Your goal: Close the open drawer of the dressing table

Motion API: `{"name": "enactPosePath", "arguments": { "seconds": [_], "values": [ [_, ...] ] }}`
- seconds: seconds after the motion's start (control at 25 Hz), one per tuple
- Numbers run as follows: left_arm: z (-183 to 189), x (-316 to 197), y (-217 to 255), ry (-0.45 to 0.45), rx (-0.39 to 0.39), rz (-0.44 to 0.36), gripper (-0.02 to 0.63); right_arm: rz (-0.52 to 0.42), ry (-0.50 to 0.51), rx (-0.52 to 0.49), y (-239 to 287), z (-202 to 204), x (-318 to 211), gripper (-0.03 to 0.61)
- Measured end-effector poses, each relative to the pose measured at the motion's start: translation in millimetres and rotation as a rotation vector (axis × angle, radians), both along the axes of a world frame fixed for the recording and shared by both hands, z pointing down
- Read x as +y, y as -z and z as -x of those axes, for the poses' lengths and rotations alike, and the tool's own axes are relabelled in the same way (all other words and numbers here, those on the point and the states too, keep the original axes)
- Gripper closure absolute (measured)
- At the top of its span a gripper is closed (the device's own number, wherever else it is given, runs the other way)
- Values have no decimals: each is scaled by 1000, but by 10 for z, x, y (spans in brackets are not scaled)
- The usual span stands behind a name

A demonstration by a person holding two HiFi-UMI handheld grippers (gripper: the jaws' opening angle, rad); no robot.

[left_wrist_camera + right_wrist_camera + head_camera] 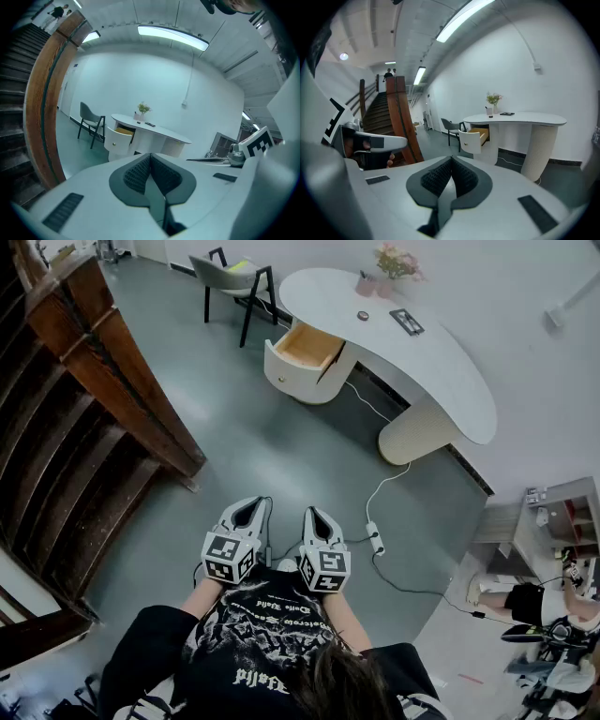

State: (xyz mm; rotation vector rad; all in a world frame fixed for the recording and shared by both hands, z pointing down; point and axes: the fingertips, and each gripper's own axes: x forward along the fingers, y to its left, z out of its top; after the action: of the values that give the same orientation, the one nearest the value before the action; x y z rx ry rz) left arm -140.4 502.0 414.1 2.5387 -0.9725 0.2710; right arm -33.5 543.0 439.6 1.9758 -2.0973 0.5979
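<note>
White kidney-shaped dressing table (450,381) stands at one o'clock in the head view, well apart from the person. Its open, wood-lined drawer (305,348) juts out at twelve o'clock, far ahead of both sets of jaws. Left gripper (248,507) and right gripper (315,515) are side by side near the body, jaws together and empty, probably in a carrying posture for the approach.

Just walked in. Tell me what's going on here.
A person stands some way back from a white dressing table, holding a two-jaw gripper in each hand. The left gripper and the right gripper are both shut, hold nothing, and sit close to the body. The table's drawer is pulled out. Neither gripper is near it, so the closing has not begun.
</note>
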Motion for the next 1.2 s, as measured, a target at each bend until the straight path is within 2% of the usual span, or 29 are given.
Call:
{"name": "enactPosePath", "arguments": {
  "seconds": [0.64,0.96,1.2],
  "values": [
    [358,-290,-31,-42,-3,-20,589,-74,-127,-31,51,223,-236,552],
    [418,-390,-103,-11,-2,-9,589,-77,-99,-28,28,198,-415,552],
    [360,-697,-133,43,-5,-13,589,-69,-20,-29,-27,118,-782,552]
  ]
}}
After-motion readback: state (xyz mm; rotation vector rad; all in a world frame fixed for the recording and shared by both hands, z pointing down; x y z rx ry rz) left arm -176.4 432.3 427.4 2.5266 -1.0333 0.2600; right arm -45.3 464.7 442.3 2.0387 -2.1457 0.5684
